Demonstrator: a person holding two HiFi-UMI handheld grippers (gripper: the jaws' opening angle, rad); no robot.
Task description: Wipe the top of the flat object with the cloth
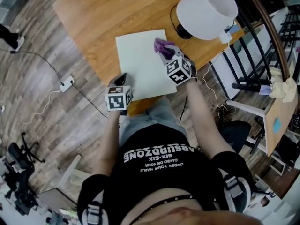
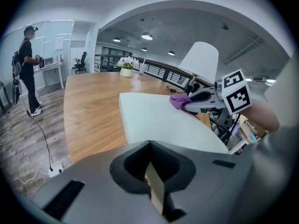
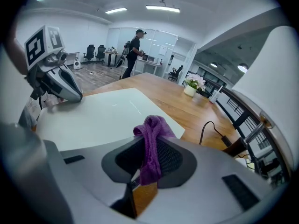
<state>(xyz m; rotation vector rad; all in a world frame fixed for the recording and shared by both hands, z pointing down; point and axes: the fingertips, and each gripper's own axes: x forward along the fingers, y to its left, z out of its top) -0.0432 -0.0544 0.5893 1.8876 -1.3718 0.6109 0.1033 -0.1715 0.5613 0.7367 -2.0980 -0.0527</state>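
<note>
A pale flat board (image 1: 143,67) lies on the wooden table (image 1: 93,18). My right gripper (image 1: 165,51) is shut on a purple cloth (image 1: 161,44) at the board's far right corner. In the right gripper view the cloth (image 3: 150,141) bunches up out of the shut jaws of the right gripper (image 3: 148,171) over the board (image 3: 103,115). My left gripper (image 1: 121,79) rests at the board's near left edge, shut with nothing seen held. In the left gripper view the left gripper (image 2: 154,190) shows only a slim gap, with the board (image 2: 154,120) and the cloth (image 2: 179,101) ahead.
A white lamp shade (image 1: 207,9) stands at the table's far right, its black cable (image 3: 212,129) running over the wood. A black railing (image 1: 262,46) borders the right side. A flower pot (image 2: 125,68) sits at the table's far end. A person (image 2: 27,69) stands beyond, left of the table.
</note>
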